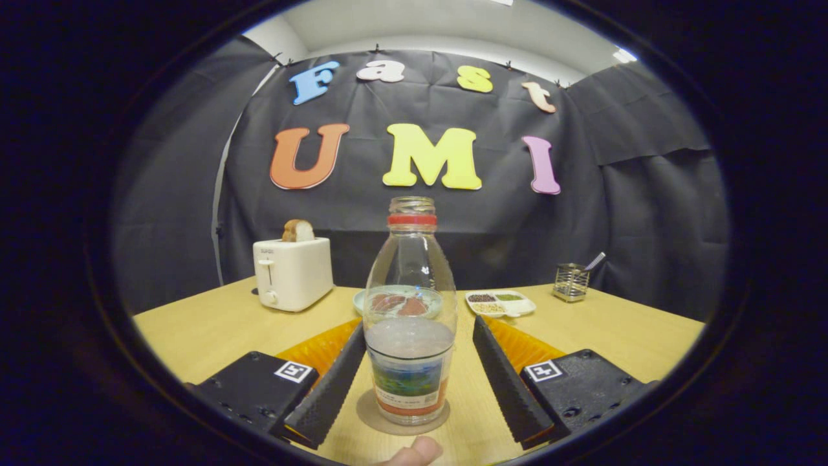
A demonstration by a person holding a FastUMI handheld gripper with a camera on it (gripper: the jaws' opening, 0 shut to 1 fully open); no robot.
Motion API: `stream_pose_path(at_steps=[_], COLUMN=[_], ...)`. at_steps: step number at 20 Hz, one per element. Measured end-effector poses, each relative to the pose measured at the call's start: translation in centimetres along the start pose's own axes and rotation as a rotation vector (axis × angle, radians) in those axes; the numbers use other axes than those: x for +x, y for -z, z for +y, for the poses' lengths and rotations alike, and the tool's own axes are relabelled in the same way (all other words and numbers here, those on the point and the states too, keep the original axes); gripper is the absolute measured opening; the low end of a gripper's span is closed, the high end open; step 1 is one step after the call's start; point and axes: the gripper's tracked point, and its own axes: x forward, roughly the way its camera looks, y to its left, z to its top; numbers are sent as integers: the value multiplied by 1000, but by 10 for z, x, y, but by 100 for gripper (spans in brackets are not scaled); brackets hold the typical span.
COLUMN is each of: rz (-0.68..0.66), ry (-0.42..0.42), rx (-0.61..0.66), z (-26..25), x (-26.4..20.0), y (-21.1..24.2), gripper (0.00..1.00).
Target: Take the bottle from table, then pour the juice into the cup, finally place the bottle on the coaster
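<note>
Nearest to you, a fingertip (417, 451) of your hand is showing just under the gripper (414, 388), probably because it is resting there while you are holding the tool. The gripper is standing spread, and its two fingers are lying on either side of the bottle (410, 310) with a gap on each side, so they are not pinching anything. The bottle is standing upright between them on the round coaster (378, 424), with no cap on its neck and clear liquid filling only its lower part. In my judgement, this is suggesting that the last step is finished and you are letting the bottle go, because it is sitting in the place where the task wants it. I cannot see the cup clearly from here. Beyond the bottle, a pale plate (359, 299) with some food is sitting on the wooden table (213, 330), partly hidden behind the glass. A white divided dish (500, 303) is lying to one side, and further back a toaster (292, 273) with a bread slice and a small wire holder (572, 281) are standing near the wall.
</note>
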Motion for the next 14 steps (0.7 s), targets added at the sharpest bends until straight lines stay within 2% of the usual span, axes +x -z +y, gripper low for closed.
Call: stream_pose_path(at_steps=[6, 9, 14], rz=[-5, -37, -14], ry=[-12, 1, 9], rx=[18, 17, 4], z=[9, 2, -10], x=[-29, -54, -100], y=[-31, -55, -75], gripper=[100, 100, 100])
